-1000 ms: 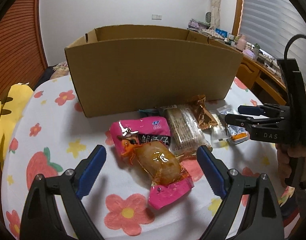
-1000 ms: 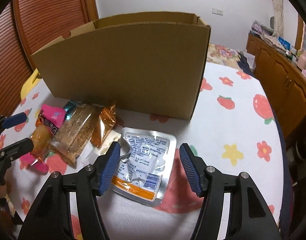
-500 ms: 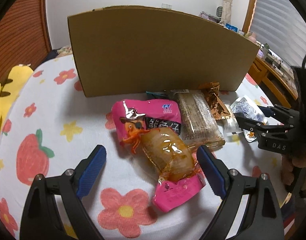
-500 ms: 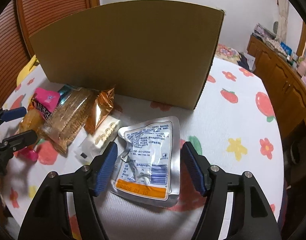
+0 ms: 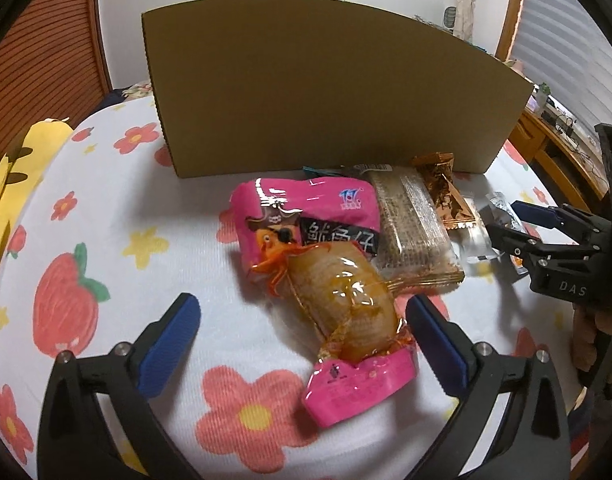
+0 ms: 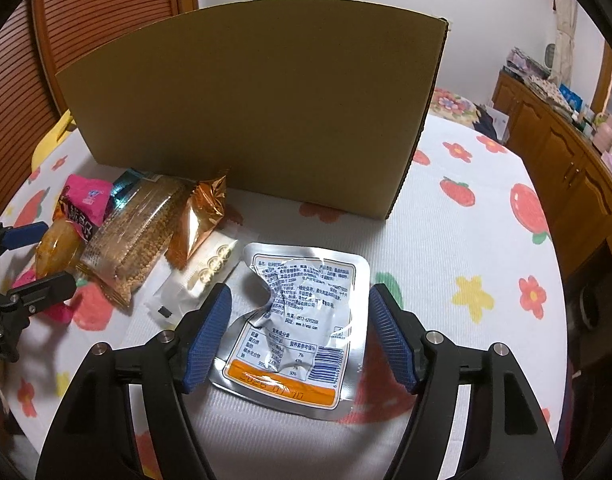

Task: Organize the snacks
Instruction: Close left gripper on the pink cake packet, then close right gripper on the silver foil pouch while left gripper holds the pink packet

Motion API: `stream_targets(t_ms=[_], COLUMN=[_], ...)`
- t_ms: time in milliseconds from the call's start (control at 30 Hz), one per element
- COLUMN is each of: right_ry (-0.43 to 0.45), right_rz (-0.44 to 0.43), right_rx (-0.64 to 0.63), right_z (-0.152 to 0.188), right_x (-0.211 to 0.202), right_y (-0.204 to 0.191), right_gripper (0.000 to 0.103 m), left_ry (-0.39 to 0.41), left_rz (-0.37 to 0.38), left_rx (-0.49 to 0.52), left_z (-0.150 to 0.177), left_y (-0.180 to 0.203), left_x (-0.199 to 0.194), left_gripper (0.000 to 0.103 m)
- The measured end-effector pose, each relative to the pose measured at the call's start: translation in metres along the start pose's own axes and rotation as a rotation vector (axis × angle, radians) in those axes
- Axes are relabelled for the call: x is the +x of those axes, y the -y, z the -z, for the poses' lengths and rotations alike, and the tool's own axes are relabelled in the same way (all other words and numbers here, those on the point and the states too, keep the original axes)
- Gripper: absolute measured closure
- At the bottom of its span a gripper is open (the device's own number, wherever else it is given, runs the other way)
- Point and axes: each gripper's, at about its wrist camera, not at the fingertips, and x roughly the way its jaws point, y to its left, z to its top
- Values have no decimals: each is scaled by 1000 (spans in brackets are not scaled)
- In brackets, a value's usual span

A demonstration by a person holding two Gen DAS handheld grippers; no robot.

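A tall cardboard box (image 5: 326,96) stands at the back of the table; it also shows in the right wrist view (image 6: 258,112). Snacks lie in a row before it: a pink squid packet (image 5: 326,264), a clear cracker pack (image 5: 414,224), a copper packet (image 5: 446,192), a small white sachet (image 6: 202,276) and a silver pouch (image 6: 298,320). My left gripper (image 5: 302,336) is open, its fingers either side of the pink packet's near end. My right gripper (image 6: 298,340) is open, straddling the silver pouch just above the cloth.
The round table wears a white cloth (image 5: 106,240) with flowers and strawberries. A yellow cushion (image 5: 10,168) lies at its left edge. A wooden cabinet (image 6: 566,152) with clutter stands to the right. A slatted wooden door (image 6: 98,20) is behind the box.
Both grippers have moved lower and closer to the snacks. The box's open top has dropped out of sight. Each gripper's fingers now flank its packet more closely.
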Motion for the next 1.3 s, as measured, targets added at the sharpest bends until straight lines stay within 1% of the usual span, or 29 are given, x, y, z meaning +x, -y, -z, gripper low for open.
stream_targets(t_ms=[233, 433, 533, 600, 633, 733, 767, 800, 967, 1167, 1300], right_ry=[0, 0, 0, 0, 0, 0, 0, 0, 0, 0, 0], right_rz=[0, 0, 0, 0, 0, 0, 0, 0, 0, 1, 2], right_rx=[0, 0, 0, 0, 0, 0, 0, 0, 0, 0, 0], right_z=[0, 1, 1, 1, 1, 1, 1, 1, 1, 0, 0], right_x=[0, 0, 0, 0, 0, 0, 0, 0, 0, 0, 0], right_y=[-1, -1, -1, -1, -1, -1, -1, -1, 0, 0, 0], right_gripper=[30, 30, 30, 30, 30, 30, 29, 29, 29, 29, 29], left_ry=[-25, -37, -36, -41, -44, -47, -46, -43, -23, 25, 57], left_rz=[-10, 39, 82, 95, 104, 108, 105, 93, 98, 65, 68], left_rx=[21, 33, 8, -1, -4, 6, 11, 19, 14, 32, 41], left_z=[2, 0, -3, -6, -8, -11, -12, -11, -6, 8, 18], left_y=[2, -4, -11, -12, -13, -11, -10, -9, -12, -14, -15], left_x=[-2, -4, -7, -7, -6, -6, -6, -6, -10, -24, -34], left_gripper=[0, 3, 10, 19, 22, 39, 48, 53, 55, 56, 56])
